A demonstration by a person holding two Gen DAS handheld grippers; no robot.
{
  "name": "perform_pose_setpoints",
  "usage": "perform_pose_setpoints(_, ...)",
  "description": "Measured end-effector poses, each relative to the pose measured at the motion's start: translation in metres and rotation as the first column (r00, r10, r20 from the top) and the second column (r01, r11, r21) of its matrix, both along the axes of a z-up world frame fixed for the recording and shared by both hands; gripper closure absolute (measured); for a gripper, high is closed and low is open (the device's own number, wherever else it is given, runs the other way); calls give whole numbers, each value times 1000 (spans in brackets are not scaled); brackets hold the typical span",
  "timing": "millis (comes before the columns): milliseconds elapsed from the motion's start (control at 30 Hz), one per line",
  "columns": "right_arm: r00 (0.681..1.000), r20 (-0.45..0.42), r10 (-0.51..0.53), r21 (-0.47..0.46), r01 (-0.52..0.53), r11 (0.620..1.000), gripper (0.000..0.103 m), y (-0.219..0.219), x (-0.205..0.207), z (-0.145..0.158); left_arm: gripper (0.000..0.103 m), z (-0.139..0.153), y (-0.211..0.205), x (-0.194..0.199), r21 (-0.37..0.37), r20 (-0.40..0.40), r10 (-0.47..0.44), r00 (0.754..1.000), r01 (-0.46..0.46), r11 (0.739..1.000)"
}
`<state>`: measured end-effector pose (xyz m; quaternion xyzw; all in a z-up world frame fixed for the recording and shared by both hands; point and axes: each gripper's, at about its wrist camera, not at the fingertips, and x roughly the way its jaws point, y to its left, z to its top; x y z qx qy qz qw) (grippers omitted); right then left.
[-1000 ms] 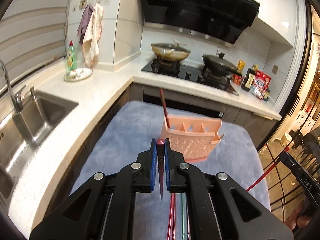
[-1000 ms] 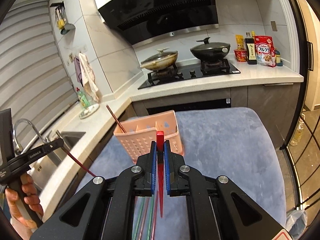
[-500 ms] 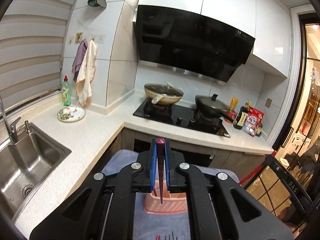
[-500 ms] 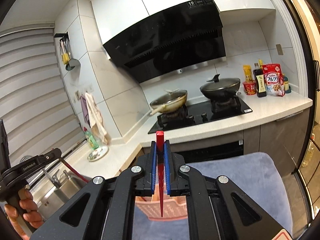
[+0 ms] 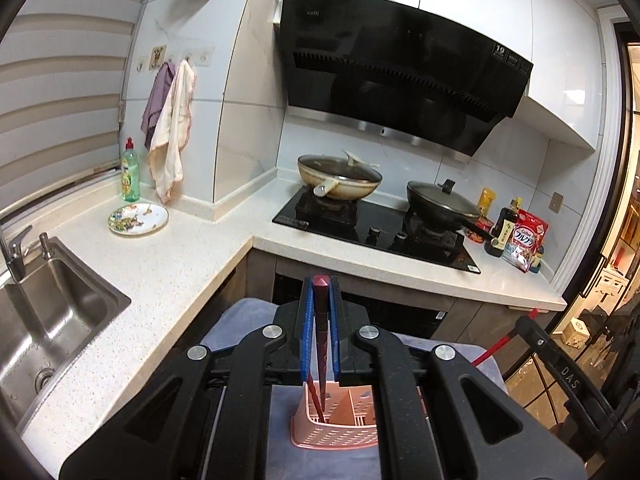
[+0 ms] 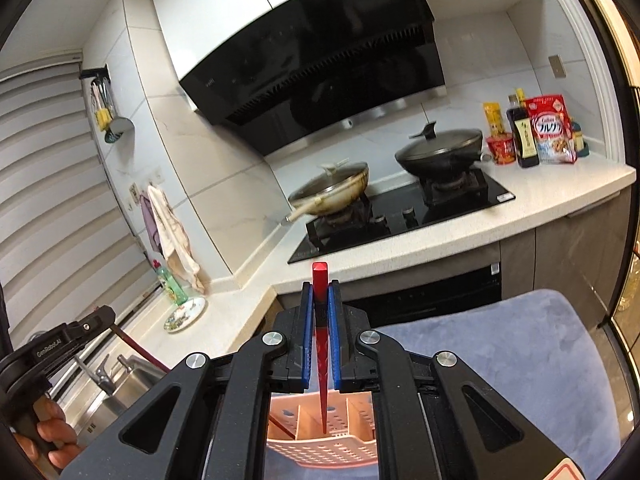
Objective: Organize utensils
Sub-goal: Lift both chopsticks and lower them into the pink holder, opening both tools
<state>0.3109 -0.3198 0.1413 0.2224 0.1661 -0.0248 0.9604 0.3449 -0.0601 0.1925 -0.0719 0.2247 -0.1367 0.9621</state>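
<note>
Pink caddy (image 5: 336,436): perforated plastic, matt; dark red chopstick (image 5: 320,344) and bright red chopstick (image 6: 321,344): smooth, slightly glossy; left gripper (image 5: 320,300) and right gripper (image 6: 321,304): matt black plastic with blue ribbed pads (image 6: 307,336) and bright metal screws. Table cover (image 6: 500,344): grey-blue napped cloth; sink (image 5: 52,312): brushed steel; countertop (image 5: 172,264): speckled stone, smooth; range hood (image 5: 400,68): glossy black glass.

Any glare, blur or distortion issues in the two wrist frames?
Left wrist: heavy fisheye bending of walls, dark vignette corners, warm overexposed doorway at right; dark red chopstick sharp. Right wrist: same curvature, ceiling-light reflections on the glossy black range hood; bright red chopstick and perforated pink plastic basket sharp.
</note>
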Motion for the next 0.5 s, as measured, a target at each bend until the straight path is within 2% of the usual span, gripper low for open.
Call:
perform_pose_setpoints(233,996,-81,23,-27,-25,999,96,10,15,-35,96,-34,-7,13,23,-72,-18,997,20,1000)
perform_pose_setpoints(500,994,-109,15,-51,-21,998,95,14,18,-45,95,-52,-13,14,58,-99,-20,995,26,998)
